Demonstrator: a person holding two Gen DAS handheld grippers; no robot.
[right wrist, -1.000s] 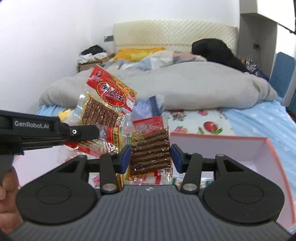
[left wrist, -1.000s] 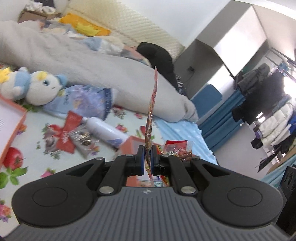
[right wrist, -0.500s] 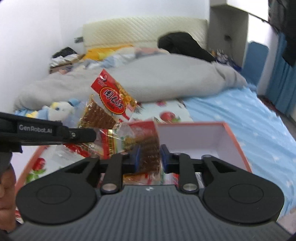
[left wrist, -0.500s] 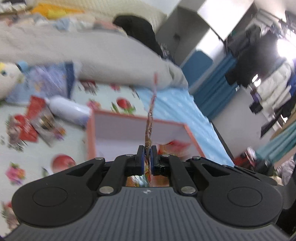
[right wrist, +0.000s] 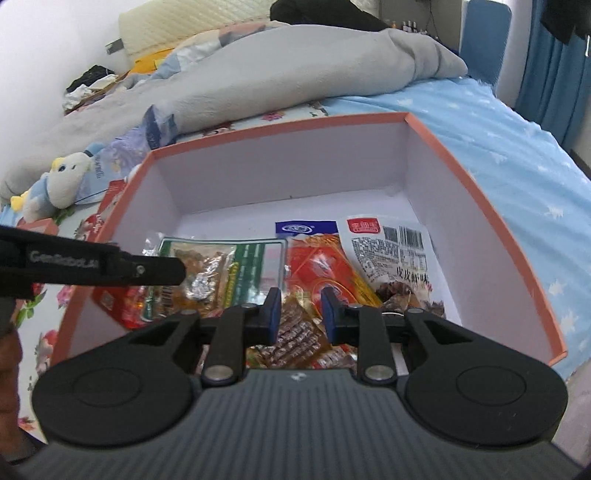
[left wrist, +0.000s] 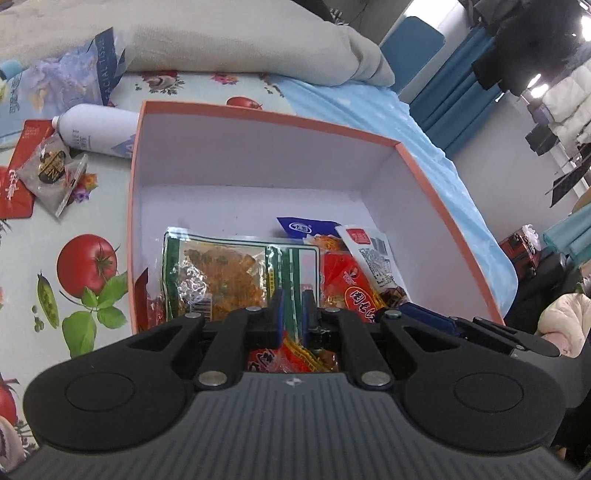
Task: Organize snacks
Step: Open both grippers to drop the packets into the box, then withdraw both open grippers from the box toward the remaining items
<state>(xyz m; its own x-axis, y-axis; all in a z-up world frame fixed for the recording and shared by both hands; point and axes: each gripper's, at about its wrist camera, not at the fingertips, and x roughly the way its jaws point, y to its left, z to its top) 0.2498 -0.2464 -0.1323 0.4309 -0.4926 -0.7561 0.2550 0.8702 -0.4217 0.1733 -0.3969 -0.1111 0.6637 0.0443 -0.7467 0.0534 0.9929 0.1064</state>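
Note:
An orange box (left wrist: 266,114) with a white inside lies open on the bed, several snack packets in its near half: a green one (left wrist: 229,273), a red one (left wrist: 351,284) and a white-labelled one (left wrist: 373,254). My left gripper (left wrist: 293,310) hangs low over them. Its jaws are opening with nothing pressed between the pads, and a red packet (left wrist: 280,360) lies just under it. In the right wrist view, my right gripper (right wrist: 300,314) is shut on a clear packet of brown sticks (right wrist: 301,330) inside the box (right wrist: 280,123). The left gripper (right wrist: 162,267) reaches in from the left.
A white spray bottle (left wrist: 99,129) lies against the box's left wall. Loose snack packets (left wrist: 48,173) sit on the tomato-print sheet beyond it. A grey quilt (left wrist: 221,33) and tissue pack (left wrist: 74,70) lie behind; a plush toy (right wrist: 59,181) is far left. The bed's edge runs along the right.
Both grippers have dropped down into the box. The left one has let go of the red packet it held upright. The right one has closed on the brown-stick packet.

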